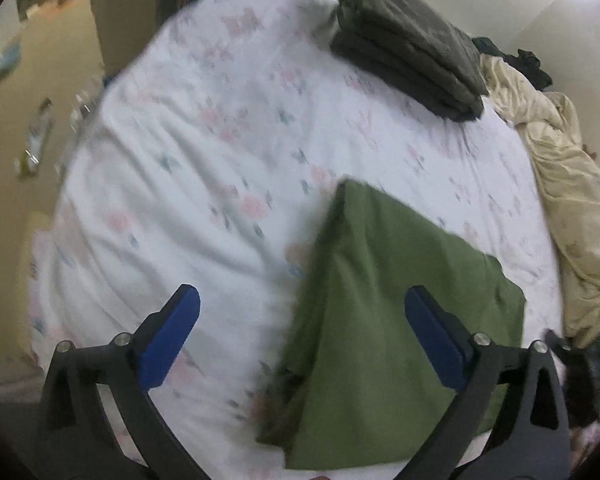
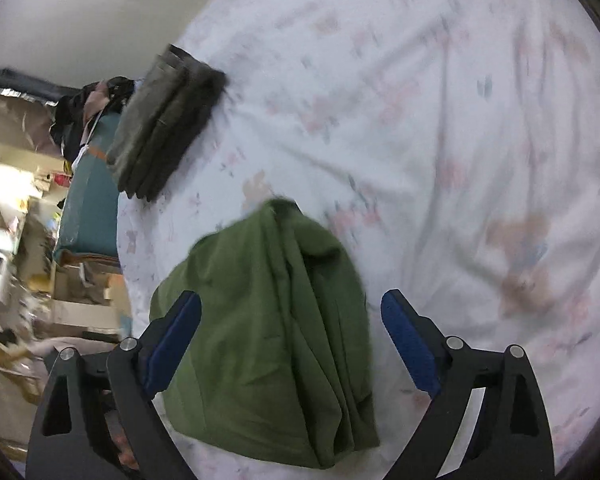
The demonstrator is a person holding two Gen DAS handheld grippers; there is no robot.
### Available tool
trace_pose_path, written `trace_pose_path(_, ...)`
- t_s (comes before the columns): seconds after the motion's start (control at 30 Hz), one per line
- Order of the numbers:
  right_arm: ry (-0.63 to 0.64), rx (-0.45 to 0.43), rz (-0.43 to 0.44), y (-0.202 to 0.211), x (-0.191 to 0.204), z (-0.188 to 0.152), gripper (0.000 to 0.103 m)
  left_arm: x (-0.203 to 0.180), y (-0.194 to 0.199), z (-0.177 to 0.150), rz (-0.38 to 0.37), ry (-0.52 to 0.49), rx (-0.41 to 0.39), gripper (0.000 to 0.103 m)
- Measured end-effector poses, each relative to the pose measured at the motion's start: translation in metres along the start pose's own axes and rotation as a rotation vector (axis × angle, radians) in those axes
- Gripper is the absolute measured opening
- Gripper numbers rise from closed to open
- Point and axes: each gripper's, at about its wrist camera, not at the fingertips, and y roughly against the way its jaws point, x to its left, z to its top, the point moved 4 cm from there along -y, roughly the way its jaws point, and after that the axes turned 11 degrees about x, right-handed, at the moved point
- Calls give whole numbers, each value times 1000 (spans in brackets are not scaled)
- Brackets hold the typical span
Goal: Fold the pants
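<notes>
While the left wrist view is blurred, the key relation reads fine: the folded olive-green cotton pants [image 1: 384, 320] lie on the white floral bedsheet [image 1: 204, 152] below and right of centre between the fingers. The left gripper [image 1: 300, 336] stands wide open with nothing between its blue pads; the right-hand pad hangs over the cloth, the left-hand one over bare sheet. The pants' long axis runs from the near edge of the bed up toward a far corner of the fold, roughly along the gripper's pointing line. A stack of folded dark grey garments [image 1: 408, 44] sits well apart near the far edge, a crumpled cream blanket [image 1: 572, 200] along the right edge.

Right wrist view: right gripper [image 2: 292, 340] also wide open, empty, and centred over the pants [image 2: 272, 320], long axis again along the fingers. Judgement: the right hand is better placed over the bundle; the left sits off its left edge. Grey stack [image 2: 168, 124] at the sheet's [image 2: 440, 100] left edge.
</notes>
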Motion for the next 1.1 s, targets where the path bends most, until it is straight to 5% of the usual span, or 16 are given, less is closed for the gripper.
trace_pose_path(0.2, 17, 147, -92, -52, -3, -16, 94, -29, -55, -21, -16, -147, 186, 98)
trace_pose_path(0.3, 60, 191, -97, -67, 0, -28, 92, -40, -66, -30, -31, -189, 204, 85)
trace_pose_path(0.37, 114, 252, -60, -74, 11, -36, 82, -49, -67, -34, -58, -223, 224, 56)
trace_pose_path(0.43, 169, 303, -44, -83, 23, -47, 73, -56, -63, -34, -69, -243, 239, 40)
trace_pose_path(0.47, 201, 276, -74, -82, 27, -50, 65, -61, -61, -35, -48, -296, 226, 20)
trace_pose_path(0.67, 317, 193, -74, -56, 52, -58, 24, -79, -25, -38, -84, -372, 150, 11)
trace_pose_path(0.87, 417, 30, 38, -6, 88, -72, 22, -96, 47, -45, -127, -424, -55, 11)
trace_pose_path(1.1, 457, -24, 101, 11, 106, -75, 22, -95, 70, -47, -142, -425, -126, 11)
